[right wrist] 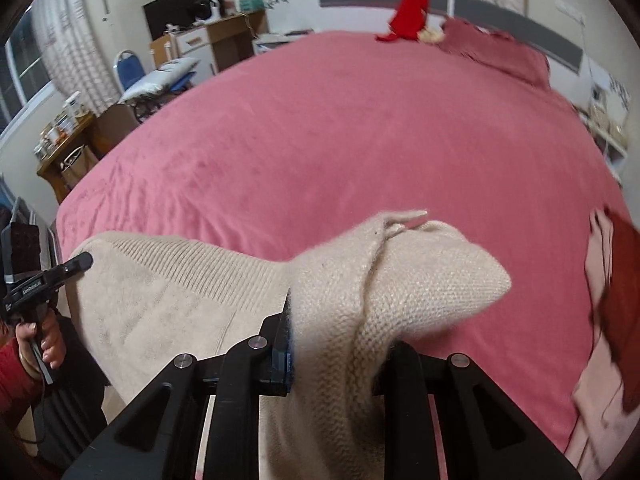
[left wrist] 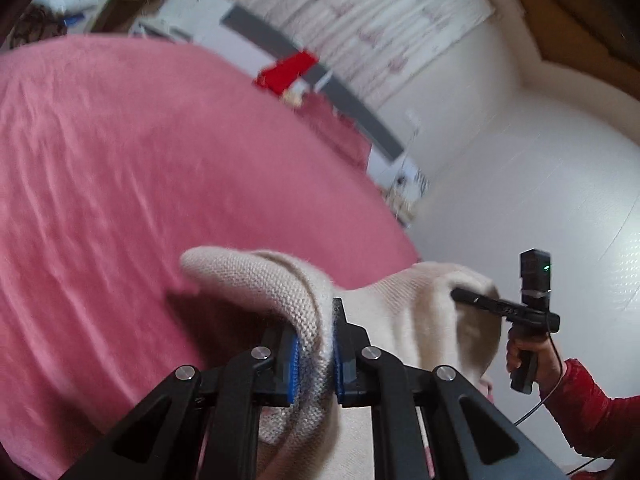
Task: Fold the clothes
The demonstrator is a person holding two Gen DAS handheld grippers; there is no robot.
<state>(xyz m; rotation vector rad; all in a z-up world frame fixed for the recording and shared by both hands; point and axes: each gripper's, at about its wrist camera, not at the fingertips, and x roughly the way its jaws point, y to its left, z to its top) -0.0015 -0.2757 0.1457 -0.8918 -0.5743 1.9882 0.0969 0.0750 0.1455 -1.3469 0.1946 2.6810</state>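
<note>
A cream knitted sweater (left wrist: 404,312) is held up between both grippers over the near edge of a pink bed (left wrist: 160,168). My left gripper (left wrist: 316,364) is shut on a thick fold of it between the blue pads. My right gripper (right wrist: 336,344) is shut on another corner of the sweater (right wrist: 180,300), and the knit drapes over its right finger and hides it. Each gripper shows in the other's view, the right one (left wrist: 456,294) and the left one (right wrist: 86,259), both pinching the sweater's top edge.
The pink bed (right wrist: 340,140) fills both views. A red garment (right wrist: 410,8) and a dark pink pillow (right wrist: 500,56) lie at its far end by a grey headboard (right wrist: 520,12). Pink and red clothes (right wrist: 612,300) lie at the right edge. Desks and boxes (right wrist: 192,44) stand far left.
</note>
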